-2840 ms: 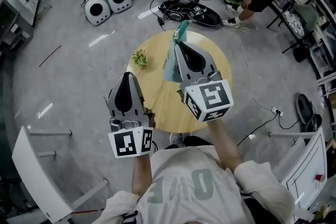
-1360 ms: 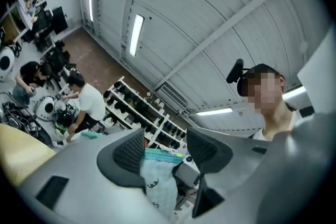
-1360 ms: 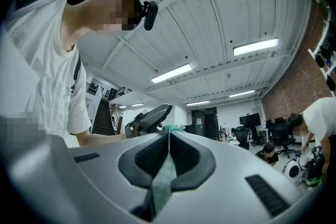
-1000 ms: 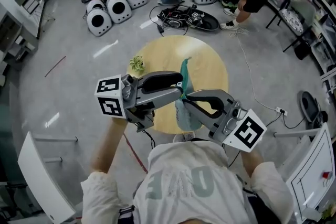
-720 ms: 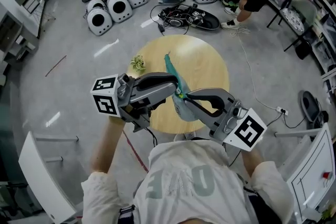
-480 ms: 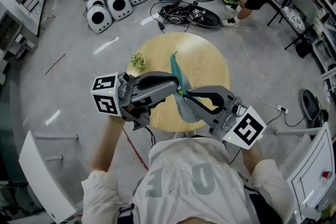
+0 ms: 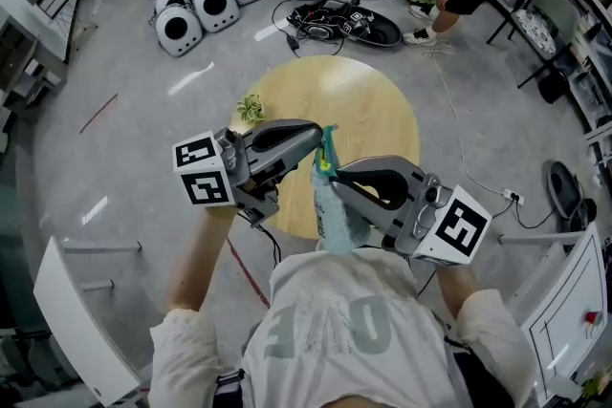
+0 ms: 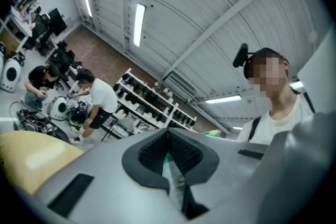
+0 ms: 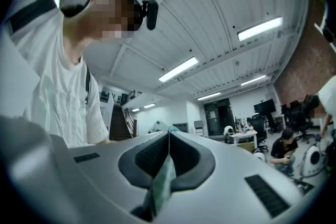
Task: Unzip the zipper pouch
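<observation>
Just been closing the left gripper [image 7: 318, 137] — spread wide a second ago beside the top of the zipper pouch [image 7: 332, 210], now pressed fully together on it. Shows, in the left gripper view, a pale strip and a sliver of teal pinched between the pads. Cannot tell zipper pull from plain edge in that strip. Comes in from 9 o'clock in the head view to meet the right gripper [image 7: 332, 174], reaching in from 4 o'clock. No change on that side: clamped tight as before on a fold of the teal fabric, seen running down between the pads in the right gripper view.

Keeps the pouch hanging in the air from the two meeting tips, trailing toward 6 o'clock close to the person's chest and clear of the round table [image 7: 378, 100] off at 12 o'clock. Stood taller toward 12 o'clock a moment ago; now pokes only a short teal tip above the left jaws.

Gives a two-point hold — one end to anchor, the other to pull. Looks like grasping finished and unzipping not yet begun: no opening to be seen along the pouch. Calls next, probably, for drawing the left gripper away along the zipper line with the right one kept still. Risks tugging only fabric, with the pull tab possibly missed.
</observation>
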Demonstrator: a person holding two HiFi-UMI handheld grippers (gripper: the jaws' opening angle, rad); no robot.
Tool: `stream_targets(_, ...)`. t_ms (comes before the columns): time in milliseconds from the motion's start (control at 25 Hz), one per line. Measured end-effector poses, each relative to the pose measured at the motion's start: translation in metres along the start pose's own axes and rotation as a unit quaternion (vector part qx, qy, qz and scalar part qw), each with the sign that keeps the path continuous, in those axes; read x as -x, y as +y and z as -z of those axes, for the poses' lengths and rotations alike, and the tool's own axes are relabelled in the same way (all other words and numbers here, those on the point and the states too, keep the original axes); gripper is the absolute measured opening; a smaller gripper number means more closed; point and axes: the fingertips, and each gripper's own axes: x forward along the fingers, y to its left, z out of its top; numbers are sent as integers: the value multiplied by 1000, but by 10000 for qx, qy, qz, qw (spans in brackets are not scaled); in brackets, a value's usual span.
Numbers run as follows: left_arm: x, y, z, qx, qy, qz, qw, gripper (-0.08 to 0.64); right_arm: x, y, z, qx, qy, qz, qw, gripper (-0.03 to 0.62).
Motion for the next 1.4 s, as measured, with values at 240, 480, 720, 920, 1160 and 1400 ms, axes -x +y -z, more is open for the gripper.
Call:
stream_targets(240, 38, 69, 0, 365, -524, -830, 9945, 26, -6, 25, -19, -57, -226, -450, 9987, 32)
stream_targets(480, 35, 76, 5, 351, -446, -886, 9944, 26, -8, 21, -9, -180, -77, -335, 9992, 32)
stream_targets(720, 35, 93, -4, -404, -489, -1578, 9854, 32, 0, -2, 3, -334, 51, 139, 9993, 32)
stream_targets(920, 51, 92, -42, -1149, -1154, -2335, 9586, 74, 21, -37, 28, -194, 557, 888, 9943, 32)
stream_targets(1160, 70, 56, -77, -1999, -1862, -2990, 9143, 72, 52, -85, 66, 406, 1519, 1824, 9706, 32)
stream_targets(1400, 92, 25, -84, -2572, -2261, -3469, 8731, 38, 74, -130, 123, 851, 2539, 2429, 9324, 32)
